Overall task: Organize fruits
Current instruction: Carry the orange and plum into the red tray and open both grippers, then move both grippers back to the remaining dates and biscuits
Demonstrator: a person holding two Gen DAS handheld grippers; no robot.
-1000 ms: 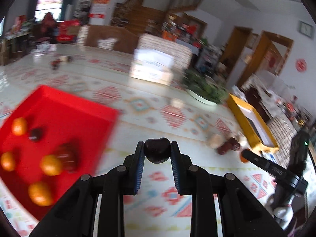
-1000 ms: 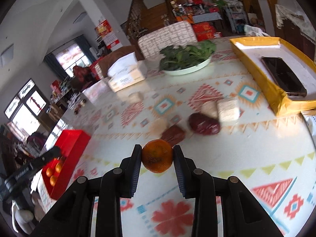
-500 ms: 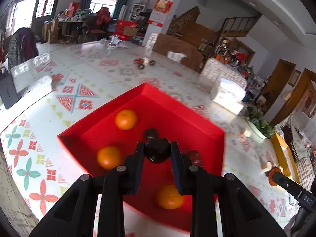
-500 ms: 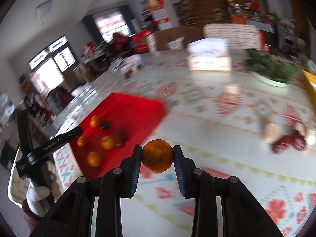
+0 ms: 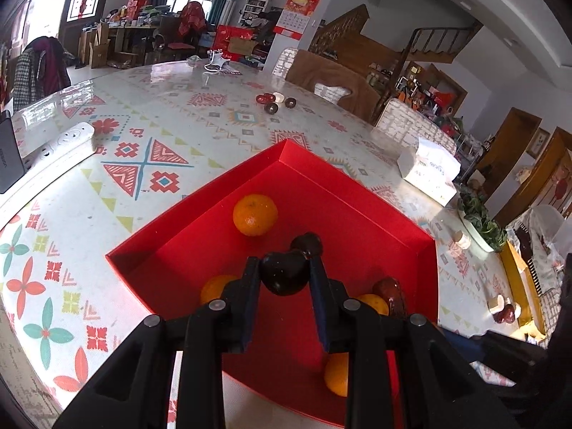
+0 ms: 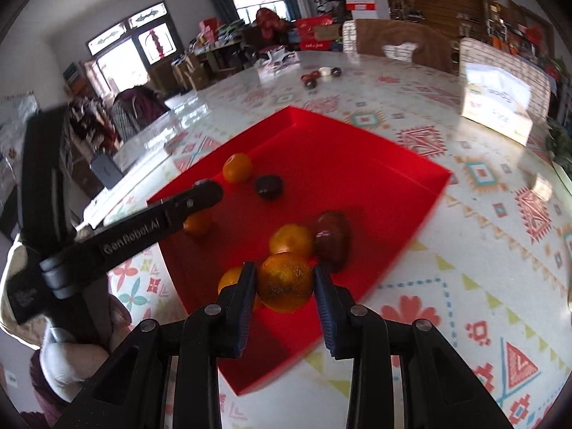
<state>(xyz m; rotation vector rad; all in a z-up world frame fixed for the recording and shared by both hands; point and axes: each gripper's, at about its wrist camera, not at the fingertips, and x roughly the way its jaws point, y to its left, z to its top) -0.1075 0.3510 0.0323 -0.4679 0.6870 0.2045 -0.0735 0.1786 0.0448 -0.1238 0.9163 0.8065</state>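
Two fruits are in your grips: your left gripper (image 5: 285,279) has its black fingers pinched on a dark, glossy, rounded plum-like fruit (image 5: 284,273), and your right gripper (image 6: 285,284) is clamped on a dimpled orange tangerine (image 6: 285,282). Both hang above the shallow red rectangular tray (image 6: 361,157) that sits on the white tabletop with its colourful geometric print (image 6: 464,250). In the tray you can see one loose tangerine (image 6: 236,167) near the far-left wall, a second dark round fruit (image 6: 269,186) just beside it, a dark red oblong date-like fruit (image 6: 330,239) touching another tangerine (image 6: 290,240), and more tangerines partly hidden behind your fingers (their exact number is hard to tell). From the right wrist view, the left gripper (image 6: 157,221) reaches in over the tray's left side. Well apart at the far edge of the table lies a small cluster of dark and pale fruits (image 5: 275,102), and a white tissue box (image 5: 429,171) stands beyond the tray's right side.
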